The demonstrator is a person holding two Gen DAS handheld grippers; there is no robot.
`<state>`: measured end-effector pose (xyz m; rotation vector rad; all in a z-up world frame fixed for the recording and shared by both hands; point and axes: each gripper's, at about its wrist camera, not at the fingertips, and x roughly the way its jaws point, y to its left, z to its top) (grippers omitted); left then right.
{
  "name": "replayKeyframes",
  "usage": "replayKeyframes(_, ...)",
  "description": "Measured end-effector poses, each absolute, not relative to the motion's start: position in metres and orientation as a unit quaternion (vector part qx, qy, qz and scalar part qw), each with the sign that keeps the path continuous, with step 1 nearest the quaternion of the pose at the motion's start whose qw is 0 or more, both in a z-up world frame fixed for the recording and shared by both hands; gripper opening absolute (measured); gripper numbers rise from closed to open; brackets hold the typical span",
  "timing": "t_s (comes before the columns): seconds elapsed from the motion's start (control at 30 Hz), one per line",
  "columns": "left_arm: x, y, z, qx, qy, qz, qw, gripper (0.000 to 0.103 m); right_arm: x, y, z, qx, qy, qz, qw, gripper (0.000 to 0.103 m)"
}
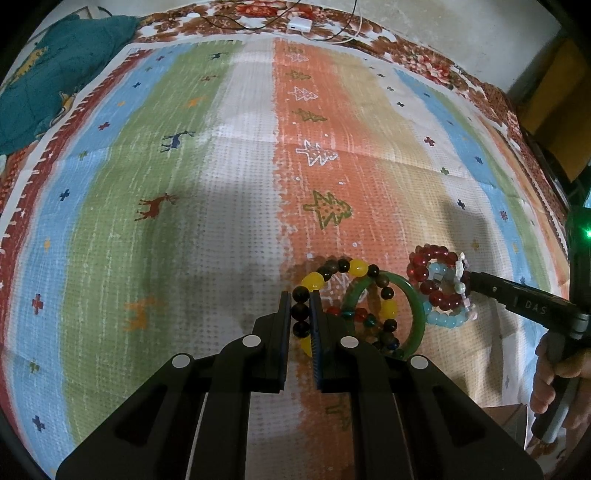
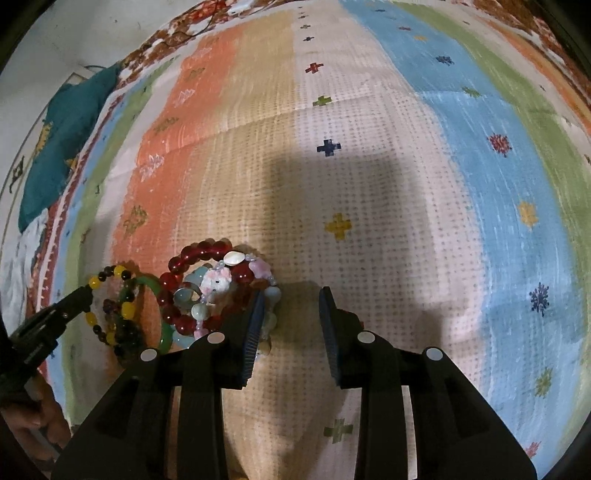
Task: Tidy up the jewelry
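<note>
Nearest in the left wrist view, the left gripper [image 1: 300, 314] has its jaws pressed together on a yellow and dark bead bracelet [image 1: 347, 269], with three dark beads caught between the pads. That bracelet lies on the orange stripe of a striped mat [image 1: 236, 155] and overlaps a green bangle [image 1: 415, 295], which rests on the mat just to its right. Some small dark and red beads sit inside the bangle's ring; what they belong to cannot be told.

In the right wrist view, the right gripper [image 2: 291, 317] has its jaws spread, with only bare mat between them. Its left finger [image 2: 255, 325] lies against a heap of jewelry: a red bead bracelet [image 2: 207, 251], a pale blue bead bracelet [image 2: 194, 277] and a pink and white charm string [image 2: 218, 278], all tangled together just right of the bangle.

In the left view the letters "DAS" show in white on the side of the right gripper [image 1: 469, 275], and a hand [image 1: 557, 384] grips its handle.

Farther off, the mat's stripes carry printed deer, trees and crosses. A teal cloth [image 1: 55, 85] lies at its far left corner, and a white charger [image 1: 301, 25] with cables sits beyond its far edge on a floral sheet [image 1: 417, 59].
</note>
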<state>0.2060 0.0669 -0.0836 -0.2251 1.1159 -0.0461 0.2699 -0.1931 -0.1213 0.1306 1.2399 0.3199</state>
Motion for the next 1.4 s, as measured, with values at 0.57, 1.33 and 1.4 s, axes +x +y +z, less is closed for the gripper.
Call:
replayKeyframes(0.57, 0.208, 0.062, -0.090, -0.098, 0.538, -0.028, 0.837, 0.009, 0.268, -0.182, -0.129, -0.003, 0.576, 0.134, 0.807, 0.013)
replayKeyframes(1.33, 0.185, 0.052, -0.042, -0.117, 0.491, -0.065, 0.861, 0.009, 0.222, -0.176, -0.057, 0.006, 0.507, 0.207, 0.837, 0.010)
replayKeyframes(1.4, 0.182, 0.049, -0.038, -0.117, 0.487, -0.070, 0.863, 0.009, 0.218, -0.174, -0.053, 0.004, 0.501, 0.213, 0.839, 0.010)
